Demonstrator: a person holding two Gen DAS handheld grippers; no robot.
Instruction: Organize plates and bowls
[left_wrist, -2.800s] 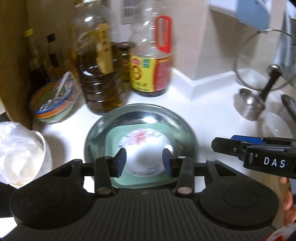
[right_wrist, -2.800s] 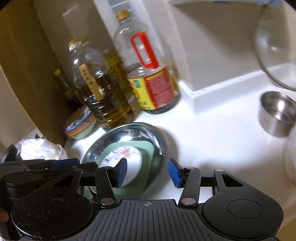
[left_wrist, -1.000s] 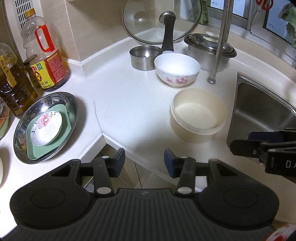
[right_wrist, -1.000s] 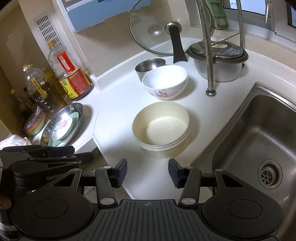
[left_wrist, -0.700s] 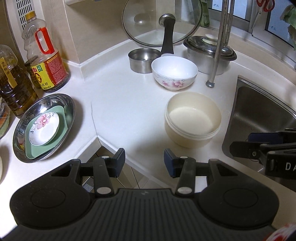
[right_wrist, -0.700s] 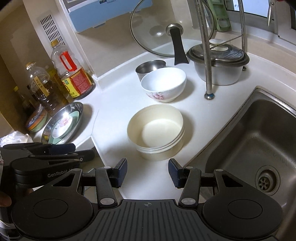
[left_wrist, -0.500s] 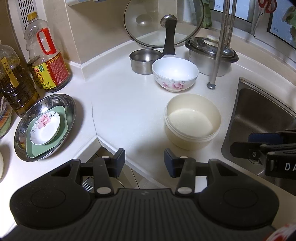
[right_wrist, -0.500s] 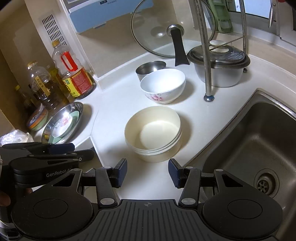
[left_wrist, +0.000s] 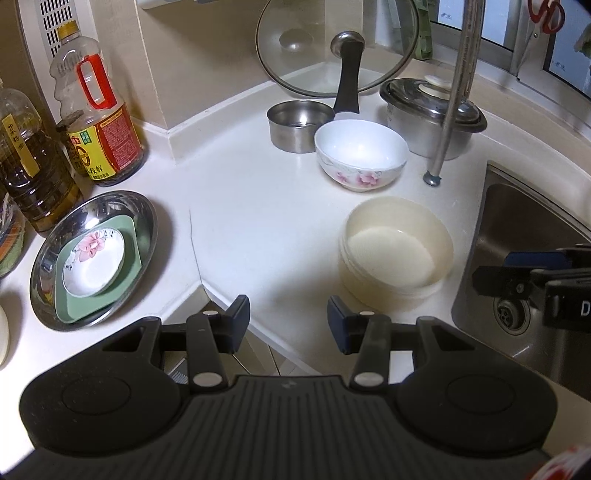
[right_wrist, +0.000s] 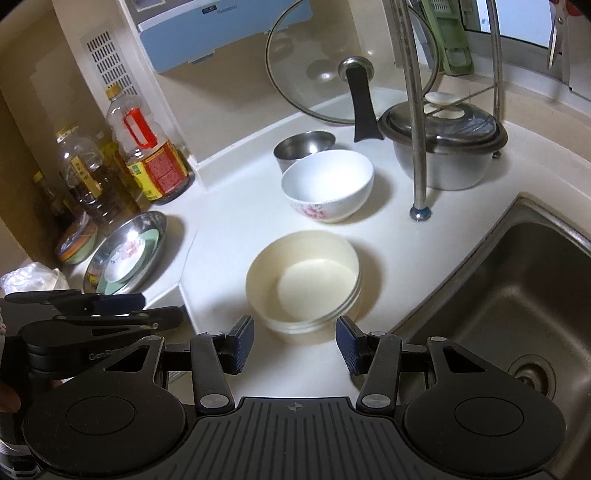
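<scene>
A steel dish (left_wrist: 146, 218) (right_wrist: 151, 225) on the left counter holds a green square plate (left_wrist: 122, 284) with a small flowered saucer (left_wrist: 92, 264) on top. A cream bowl (left_wrist: 397, 251) (right_wrist: 303, 280) sits near the counter's front edge, and a white flowered bowl (left_wrist: 360, 155) (right_wrist: 327, 184) stands behind it. My left gripper (left_wrist: 288, 319) hovers open and empty over the counter edge, left of the cream bowl. My right gripper (right_wrist: 295, 341) is open and empty just in front of the cream bowl.
Oil bottles (left_wrist: 99, 125) stand at the back left. A small steel pot (left_wrist: 299, 123), a glass lid (left_wrist: 336, 44), a lidded steel pot (left_wrist: 432, 118) and a metal pole (left_wrist: 452, 99) crowd the back. The sink (right_wrist: 517, 288) lies to the right.
Both grippers pulled back from close over the steel dish to a wider view of the counter; in the last second the scene barely shifts and both stay open.
</scene>
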